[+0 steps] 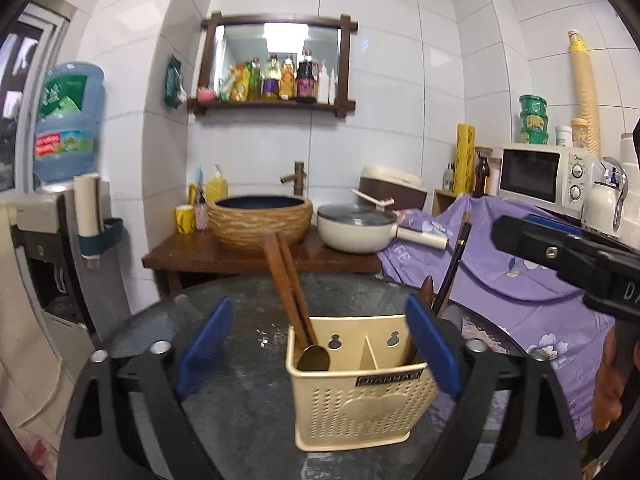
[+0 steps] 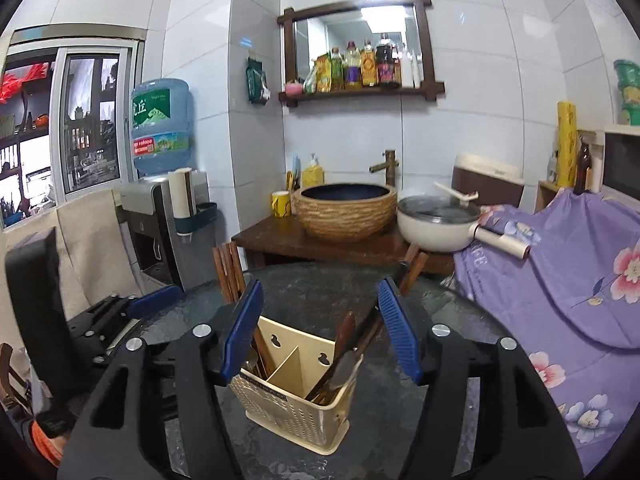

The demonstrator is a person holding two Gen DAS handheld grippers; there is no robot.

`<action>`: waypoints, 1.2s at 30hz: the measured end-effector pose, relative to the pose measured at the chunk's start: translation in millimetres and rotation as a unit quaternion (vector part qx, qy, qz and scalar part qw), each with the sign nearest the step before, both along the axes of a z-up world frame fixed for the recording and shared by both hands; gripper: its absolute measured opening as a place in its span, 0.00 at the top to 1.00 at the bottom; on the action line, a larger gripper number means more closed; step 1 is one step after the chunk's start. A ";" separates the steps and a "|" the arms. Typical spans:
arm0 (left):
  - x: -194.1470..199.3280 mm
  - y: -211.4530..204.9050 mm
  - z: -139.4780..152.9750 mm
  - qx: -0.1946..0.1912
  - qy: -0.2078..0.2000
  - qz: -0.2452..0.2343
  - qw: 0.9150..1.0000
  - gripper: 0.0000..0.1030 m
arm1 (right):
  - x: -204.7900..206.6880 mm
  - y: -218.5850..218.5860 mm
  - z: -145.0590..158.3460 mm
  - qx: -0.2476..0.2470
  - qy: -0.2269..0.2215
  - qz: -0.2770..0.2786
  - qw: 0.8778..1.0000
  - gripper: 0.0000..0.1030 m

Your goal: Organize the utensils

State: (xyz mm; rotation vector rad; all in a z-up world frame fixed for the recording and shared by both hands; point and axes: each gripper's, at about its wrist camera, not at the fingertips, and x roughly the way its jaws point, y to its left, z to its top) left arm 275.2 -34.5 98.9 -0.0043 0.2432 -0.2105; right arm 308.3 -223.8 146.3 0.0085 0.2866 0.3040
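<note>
Perforated cream plastic caddy point(image 1: 360, 396), wooden chopsticks point(image 1: 286, 276), dark round table point(image 1: 240, 392)

You see a cream perforated utensil holder point(image 1: 356, 396) on the dark mottled table point(image 1: 248, 392), reddish-brown chopsticks point(image 1: 286, 280) in it, blue ribbed pads point(image 2: 244, 328) on black grippers, and a purple floral cloth point(image 2: 572, 272).

The utensil holder point(image 1: 360, 392) hides its utensils' lower ends; its label is unreadable.
</note>
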 end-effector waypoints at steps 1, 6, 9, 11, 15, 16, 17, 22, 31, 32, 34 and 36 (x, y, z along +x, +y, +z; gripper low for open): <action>-13.8 4.5 0.4 0.002 -0.015 0.005 1.000 0.06 | -8.5 -2.4 1.5 0.000 -0.009 -0.007 1.000 0.20; -76.6 21.3 -13.7 0.013 -0.030 0.006 0.999 0.06 | -70.3 -9.9 -11.0 -0.008 -0.046 -0.016 0.999 0.06; -113.0 28.9 -33.4 0.015 -0.025 0.007 1.000 0.06 | -109.9 -8.1 -34.2 -0.014 -0.056 -0.008 0.998 0.06; -136.5 34.4 -46.7 0.013 -0.031 0.011 0.999 0.06 | -141.6 -8.0 -56.1 -0.003 -0.065 -0.005 0.998 0.06; -176.8 43.3 -71.5 0.002 -0.019 0.028 0.999 0.06 | -189.0 -6.4 -94.9 0.011 -0.061 0.003 0.998 0.06; -187.5 44.0 -77.3 -0.001 -0.013 0.027 1.000 0.06 | -199.4 -6.4 -104.3 0.013 -0.055 0.003 0.998 0.06; -196.9 44.6 -81.9 -0.003 -0.008 0.026 1.000 0.06 | -206.2 -6.6 -110.9 0.015 -0.051 0.003 0.999 0.06; -234.0 48.1 -95.8 -0.041 0.010 0.004 0.999 0.06 | -251.7 -8.1 -146.0 0.019 -0.022 -0.008 1.000 0.06; -275.6 38.7 -99.2 -0.037 0.009 0.004 0.999 0.06 | -309.2 -14.3 -155.9 0.026 -0.052 -0.045 0.997 0.06; -278.6 40.2 -98.2 -0.041 0.006 0.007 0.999 0.06 | -313.5 -15.0 -153.9 0.027 -0.058 -0.045 0.997 0.06; -281.4 44.4 -96.6 -0.056 0.004 0.007 0.998 0.06 | -322.5 -15.3 -148.4 0.025 -0.074 -0.044 0.996 0.06; -282.5 47.4 -95.8 -0.066 0.002 0.013 0.998 0.06 | -330.3 -15.1 -144.0 0.024 -0.085 -0.041 0.995 0.06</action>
